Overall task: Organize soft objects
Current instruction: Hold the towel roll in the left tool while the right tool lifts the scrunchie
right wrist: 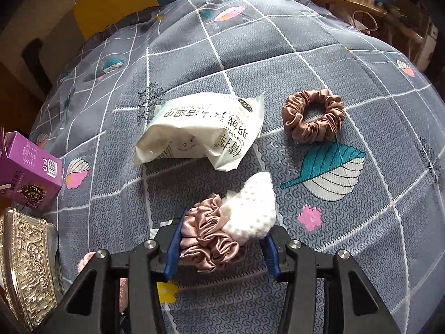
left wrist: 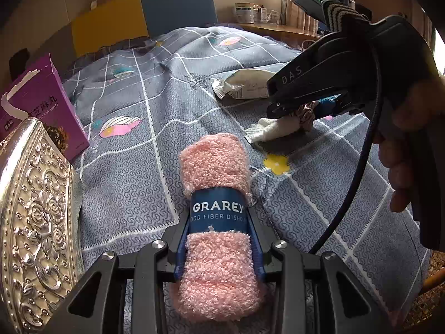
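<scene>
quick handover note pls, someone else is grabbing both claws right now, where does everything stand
Left claw: shut on the pink dishcloth roll, near the silver embossed box.
Right claw: around the pink satin scrunchie and the white dotted cloth; the left pad touches the scrunchie, a firm grip is not clear.
Loose on the bedspread: brown scrunchie and the wipes pack. Purple carton stands by the silver box.
Done: nothing visibly stowed. Left: put every soft item away.
</scene>
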The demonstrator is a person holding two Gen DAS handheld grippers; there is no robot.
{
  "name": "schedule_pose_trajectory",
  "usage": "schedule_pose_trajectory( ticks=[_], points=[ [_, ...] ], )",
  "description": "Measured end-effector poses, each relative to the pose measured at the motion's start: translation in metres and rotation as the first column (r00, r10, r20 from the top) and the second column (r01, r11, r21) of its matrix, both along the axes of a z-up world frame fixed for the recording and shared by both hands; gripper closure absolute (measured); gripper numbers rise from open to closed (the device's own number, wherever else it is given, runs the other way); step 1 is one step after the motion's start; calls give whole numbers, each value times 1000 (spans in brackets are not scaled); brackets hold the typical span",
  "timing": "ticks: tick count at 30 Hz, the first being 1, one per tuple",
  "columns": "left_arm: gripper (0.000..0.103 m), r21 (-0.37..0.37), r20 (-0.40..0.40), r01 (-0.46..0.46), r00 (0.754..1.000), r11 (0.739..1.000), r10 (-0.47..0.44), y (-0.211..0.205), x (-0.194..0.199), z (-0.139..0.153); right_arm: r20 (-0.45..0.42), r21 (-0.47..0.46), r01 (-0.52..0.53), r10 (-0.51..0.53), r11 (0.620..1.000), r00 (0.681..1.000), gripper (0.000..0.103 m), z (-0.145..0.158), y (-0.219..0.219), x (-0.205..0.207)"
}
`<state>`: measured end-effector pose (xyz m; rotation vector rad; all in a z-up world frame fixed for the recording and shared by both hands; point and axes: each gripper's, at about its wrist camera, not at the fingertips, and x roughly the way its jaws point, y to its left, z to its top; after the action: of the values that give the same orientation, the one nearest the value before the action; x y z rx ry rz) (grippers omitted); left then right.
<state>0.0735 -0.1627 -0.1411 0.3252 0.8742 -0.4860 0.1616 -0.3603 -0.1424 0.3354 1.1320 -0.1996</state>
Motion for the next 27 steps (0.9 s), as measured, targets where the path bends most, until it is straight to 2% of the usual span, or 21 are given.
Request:
schedule_pose_trajectory(
  ticks=[8, 27],
  points=[
    [66, 12, 35, 3, 999, 1000, -4, 0, -5, 0, -8, -40, -23, 23, 999, 1000, 53, -3, 7, 8],
    [66, 20, 47, 5, 999, 1000, -5, 0, -7, -1, -2, -111, -59, 59, 992, 998, 53, -7, 17, 21]
  ],
)
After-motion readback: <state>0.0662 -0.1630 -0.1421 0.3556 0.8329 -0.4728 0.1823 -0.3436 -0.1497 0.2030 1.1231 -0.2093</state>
